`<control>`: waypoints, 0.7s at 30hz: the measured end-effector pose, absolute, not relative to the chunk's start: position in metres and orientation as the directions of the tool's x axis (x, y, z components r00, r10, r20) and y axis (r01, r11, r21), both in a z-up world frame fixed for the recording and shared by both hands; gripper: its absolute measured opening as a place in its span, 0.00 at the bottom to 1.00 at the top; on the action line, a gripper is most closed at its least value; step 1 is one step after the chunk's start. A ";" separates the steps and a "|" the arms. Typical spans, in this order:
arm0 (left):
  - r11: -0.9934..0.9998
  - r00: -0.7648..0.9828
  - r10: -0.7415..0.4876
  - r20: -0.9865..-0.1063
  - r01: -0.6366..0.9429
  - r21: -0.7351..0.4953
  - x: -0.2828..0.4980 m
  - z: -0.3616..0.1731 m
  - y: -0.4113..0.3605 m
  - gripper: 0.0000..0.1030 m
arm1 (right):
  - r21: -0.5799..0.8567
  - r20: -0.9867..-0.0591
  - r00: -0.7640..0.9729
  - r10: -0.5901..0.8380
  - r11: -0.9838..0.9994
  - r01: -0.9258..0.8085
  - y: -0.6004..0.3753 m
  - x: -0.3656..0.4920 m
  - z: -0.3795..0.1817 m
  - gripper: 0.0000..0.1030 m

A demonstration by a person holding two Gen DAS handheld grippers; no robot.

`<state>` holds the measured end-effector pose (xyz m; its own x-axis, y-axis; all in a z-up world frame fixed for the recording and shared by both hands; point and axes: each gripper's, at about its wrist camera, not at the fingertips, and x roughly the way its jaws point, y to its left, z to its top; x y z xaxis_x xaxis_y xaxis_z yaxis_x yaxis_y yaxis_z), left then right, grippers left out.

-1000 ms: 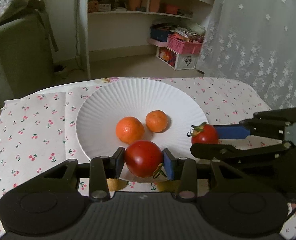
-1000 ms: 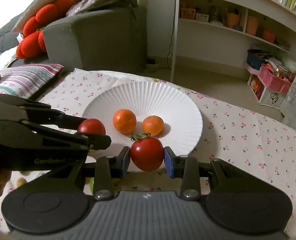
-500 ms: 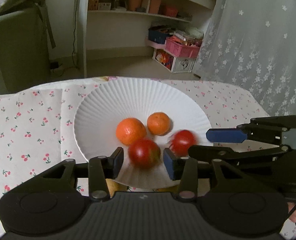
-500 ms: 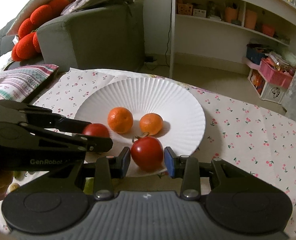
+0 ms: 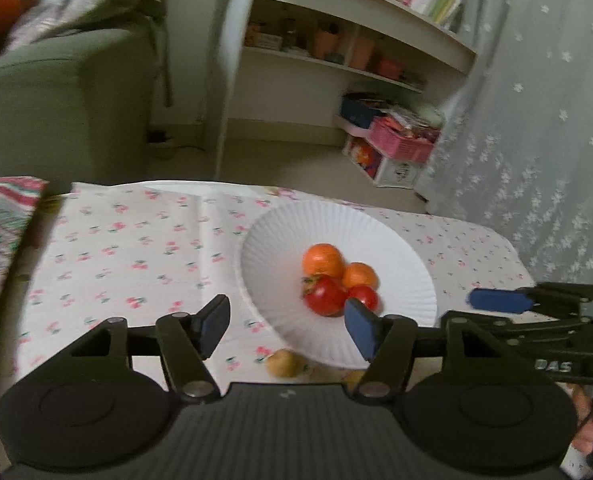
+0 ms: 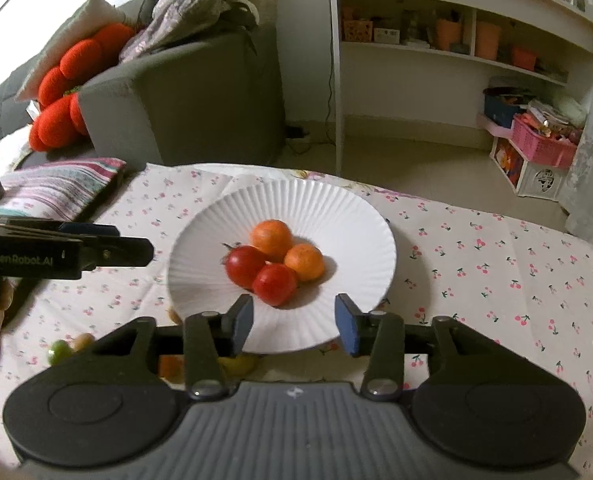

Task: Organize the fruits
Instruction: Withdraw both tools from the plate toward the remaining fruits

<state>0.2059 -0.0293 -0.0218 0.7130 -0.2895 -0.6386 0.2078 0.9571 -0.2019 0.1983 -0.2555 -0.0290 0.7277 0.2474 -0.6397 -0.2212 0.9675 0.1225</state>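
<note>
On tablecloth, white plate is sitting centre-frame, holding four fruits bunched & touching: two oranges at 12 & 3 o'clock, two tomatoes at 6 & 9. Right gripper jaws have just been opening, nothing btwn them. Left gripper, same: opening, empty, off plate's 9 o'clock edge.

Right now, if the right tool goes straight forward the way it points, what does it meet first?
Probably the nearer tomato on the white plate. It lies just ahead of the open right tool, slightly left of centre. Depth is unclear, so the plate's near rim could come first.
</note>
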 end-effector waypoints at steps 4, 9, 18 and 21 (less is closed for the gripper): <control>0.970 0.736 -0.243 -0.631 0.171 -0.173 0.195 -0.011 -0.023 0.43 | 0.117 -0.652 0.695 0.304 0.946 -0.303 -0.240 0.186 -0.019 0.58; 0.986 0.748 -0.166 -0.643 0.120 -0.114 0.178 -0.010 -0.012 0.48 | 0.076 -0.702 0.651 0.290 0.939 -0.336 -0.218 0.174 -0.017 0.63; 0.992 0.720 -0.123 -0.683 0.066 -0.110 0.144 -0.021 0.011 0.48 | 0.058 -0.773 0.535 0.341 0.877 -0.477 -0.191 0.151 -0.022 0.75; 0.991 0.694 -0.130 -0.708 0.060 -0.123 0.137 -0.030 0.017 0.48 | 0.057 -0.786 0.514 0.343 0.868 -0.493 -0.187 0.147 -0.025 0.75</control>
<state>0.1371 0.0166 -0.0304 0.6943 -0.1297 -0.7079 0.0599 0.9906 -0.1228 0.1474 -0.1867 -0.0255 0.5141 0.3431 -0.7861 -0.4925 0.8684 0.0569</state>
